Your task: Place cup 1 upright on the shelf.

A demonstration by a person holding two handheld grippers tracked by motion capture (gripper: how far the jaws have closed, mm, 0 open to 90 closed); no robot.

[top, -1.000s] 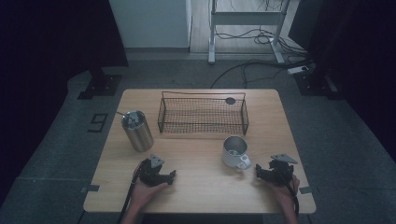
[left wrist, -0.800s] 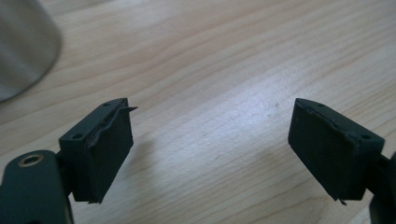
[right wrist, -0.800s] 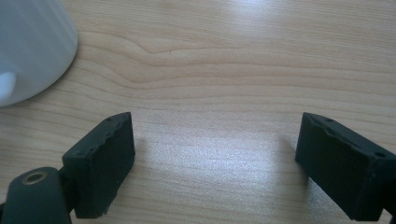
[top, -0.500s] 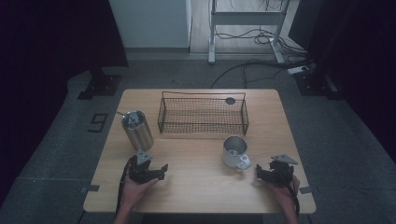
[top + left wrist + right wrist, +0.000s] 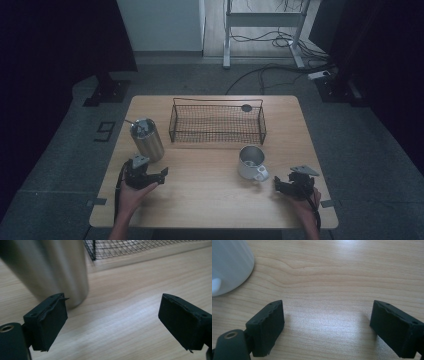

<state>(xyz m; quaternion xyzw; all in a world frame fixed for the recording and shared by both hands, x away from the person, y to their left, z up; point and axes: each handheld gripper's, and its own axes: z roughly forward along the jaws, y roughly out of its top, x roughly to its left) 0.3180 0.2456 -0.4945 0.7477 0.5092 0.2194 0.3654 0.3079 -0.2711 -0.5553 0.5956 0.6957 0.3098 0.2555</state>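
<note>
A steel canister (image 5: 146,139) with a small handle on its lid is standing upright on the near-left part of the wooden table (image 5: 210,200), just off the left end of a black wire basket (image 5: 218,123) that is sitting toward the far edge. In the left gripper view the canister's brushed wall (image 5: 50,270) is rising just past the left jaw, blurred by closeness, with a corner of the basket (image 5: 140,247) showing behind it. The left gripper (image 5: 159,176) is resting low over the table just in front of the canister, with its jaws spread wide and nothing between them but bare wood. A white mug (image 5: 251,162) is standing upright to the right of centre, in front of the basket's right end, its handle turned toward the near right. The right gripper (image 5: 278,185) is lying near the table's near-right corner, a little to the right of the mug and apart from it; its jaws are also standing wide apart over bare wood, and in the right gripper view the mug's pale side (image 5: 229,265) is showing at the upper left. A small dark round object (image 5: 246,107) is lying by the basket's far rim; what it is cannot be told.
</note>
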